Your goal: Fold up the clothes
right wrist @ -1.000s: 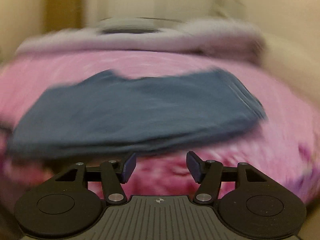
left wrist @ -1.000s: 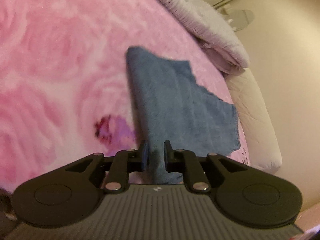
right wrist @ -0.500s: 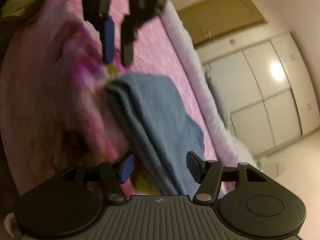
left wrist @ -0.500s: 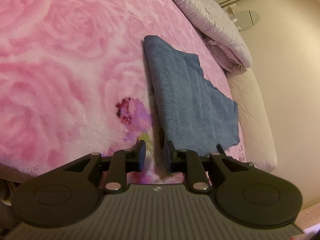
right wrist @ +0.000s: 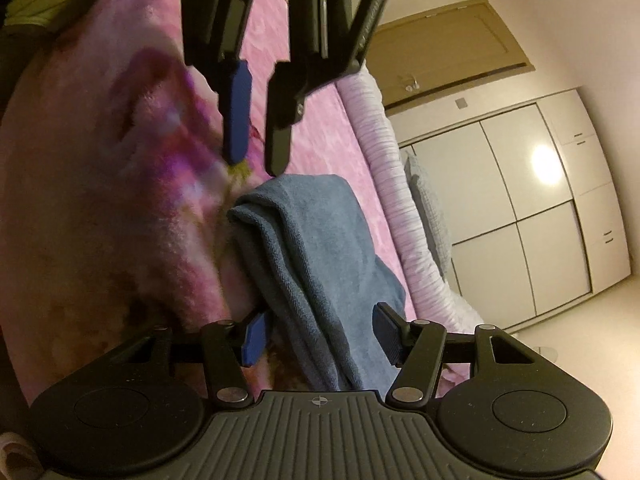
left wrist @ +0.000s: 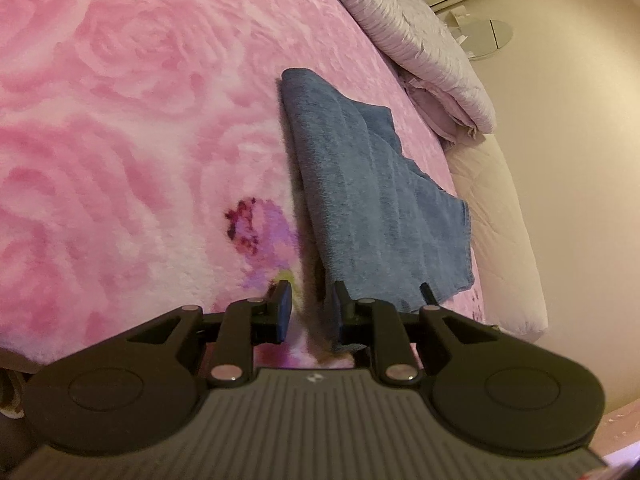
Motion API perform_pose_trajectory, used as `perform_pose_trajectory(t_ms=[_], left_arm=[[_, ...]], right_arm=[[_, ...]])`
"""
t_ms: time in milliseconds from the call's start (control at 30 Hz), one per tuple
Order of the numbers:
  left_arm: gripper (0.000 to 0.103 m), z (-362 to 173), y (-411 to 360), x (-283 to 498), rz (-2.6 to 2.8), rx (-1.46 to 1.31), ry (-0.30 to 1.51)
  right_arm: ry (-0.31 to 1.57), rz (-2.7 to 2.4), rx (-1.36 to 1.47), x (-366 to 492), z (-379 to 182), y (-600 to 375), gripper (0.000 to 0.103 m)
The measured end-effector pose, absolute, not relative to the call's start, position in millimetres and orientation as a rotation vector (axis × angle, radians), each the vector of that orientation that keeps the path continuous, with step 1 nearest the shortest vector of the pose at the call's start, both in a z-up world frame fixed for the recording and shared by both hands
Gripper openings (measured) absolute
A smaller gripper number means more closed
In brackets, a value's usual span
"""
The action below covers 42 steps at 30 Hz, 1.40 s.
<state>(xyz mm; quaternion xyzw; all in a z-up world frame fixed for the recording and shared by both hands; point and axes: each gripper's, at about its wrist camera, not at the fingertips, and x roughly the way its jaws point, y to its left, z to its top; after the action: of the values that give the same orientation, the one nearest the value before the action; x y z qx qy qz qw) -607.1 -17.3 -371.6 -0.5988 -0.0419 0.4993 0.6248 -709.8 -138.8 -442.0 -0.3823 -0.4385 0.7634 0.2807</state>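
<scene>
Jaws of the left gripper stand apart with a narrow gap between them and grip nothing; pink blanket shows through the gap, and the near corner of the blue towel lies against the inner side of the right-hand finger. Seen from the right wrist view, that same left gripper hangs tips-down over the far end of the blue towel, one fingertip just at the cloth's edge, the blue-padded one beside it over the blanket; whether it touches the cloth cannot be told.

Jaws of the right gripper are spread wide, one finger on each side of the towel's near end, closed on nothing. The cloth runs up between them, thick rolled folds along its left edge.

Outward from the grippers, the towel lies folded into a long band on the pink rose-patterned blanket covering the bed, near the bed's right side in the left wrist view. A dark purple flower print sits just to the left of the towel. Beyond it a pale lilac quilted duvet is bunched along the bed's far edge. White wardrobe doors stand against the far wall.
</scene>
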Motion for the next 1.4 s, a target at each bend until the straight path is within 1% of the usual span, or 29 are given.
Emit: perform_pose_trajectory(t_ms=[133, 267, 300, 333, 367, 400, 433, 467, 500, 633, 700, 800, 833, 900, 967, 1033, 1100, 1167, 1267, 1333, 1400], left_arm=[[0.016, -367, -14, -609, 1.152, -1.362, -0.108], [0.016, -360, -12, -613, 1.167, -1.338, -0.115], [0.016, -359, -11, -614, 1.171, -1.331, -0.116], [0.016, -357, -11, -615, 1.175, -1.325, -0.118], [0.016, -355, -10, -616, 1.178, -1.319, -0.12], [0.016, -354, -10, -616, 1.182, -1.313, -0.122], [0.016, -352, -9, -617, 1.186, -1.307, -0.123], [0.016, -350, -9, -618, 1.19, -1.3, -0.125], [0.016, -349, -8, -619, 1.193, -1.294, -0.127], [0.016, -342, -6, -623, 1.208, -1.269, -0.133], [0.016, -335, 3, -620, 1.203, -1.241, -0.124], [0.016, -326, 21, -610, 1.177, -1.202, -0.103], [0.016, -324, 29, -604, 1.16, -1.19, -0.093], [0.016, -323, 45, -591, 1.125, -1.171, -0.071], [0.016, -324, 60, -577, 1.094, -1.161, -0.05], [0.016, -328, 77, -560, 1.069, -1.156, -0.022], [0.016, -332, 92, -545, 1.054, -1.155, 0.013], [0.016, -335, 106, -530, 1.034, -1.15, 0.048], [0.016, -337, 122, -507, 0.997, -1.136, 0.082], [0.016, -336, 132, -492, 0.972, -1.121, 0.092], [0.016, -334, 142, -476, 0.944, -1.1, 0.099]], right_arm=[[-1.147, 2.048, -1.017, -716, -440, -128, 0.059], [-0.992, 2.108, -0.987, -718, -427, -118, 0.059], [-0.969, 2.123, -0.986, -718, -424, -116, 0.056], [-0.943, 2.143, -0.99, -718, -422, -114, 0.038], [-0.912, 2.177, -1.009, -718, -421, -114, 0.03], [-0.889, 2.181, -1.007, -718, -421, -114, 0.026], [-0.856, 2.196, -0.997, -717, -418, -112, 0.02], [-0.783, 2.226, -0.979, -713, -411, -106, 0.019], [-0.641, 2.279, -0.942, -709, -399, -95, 0.017], [0.195, 2.434, -0.663, -670, -342, -30, 0.016], [0.6, 2.426, -0.449, -637, -321, 6, 0.016], [1.137, 2.299, -0.061, -581, -314, 58, 0.016], [1.296, 2.23, 0.068, -562, -312, 75, 0.016], [1.47, 2.104, 0.259, -523, -318, 100, 0.016], [1.558, 1.989, 0.381, -490, -326, 121, 0.016], [1.583, 1.866, 0.43, -458, -339, 139, 0.018], [1.589, 1.751, 0.415, -437, -353, 152, 0.021], [1.578, 1.651, 0.376, -421, -364, 164, 0.029], [1.513, 1.706, 0.335, -412, -358, 164, 0.036], [1.473, 1.775, 0.347, -409, -351, 158, 0.056], [1.459, 1.811, 0.389, -398, -350, 155, 0.058]])
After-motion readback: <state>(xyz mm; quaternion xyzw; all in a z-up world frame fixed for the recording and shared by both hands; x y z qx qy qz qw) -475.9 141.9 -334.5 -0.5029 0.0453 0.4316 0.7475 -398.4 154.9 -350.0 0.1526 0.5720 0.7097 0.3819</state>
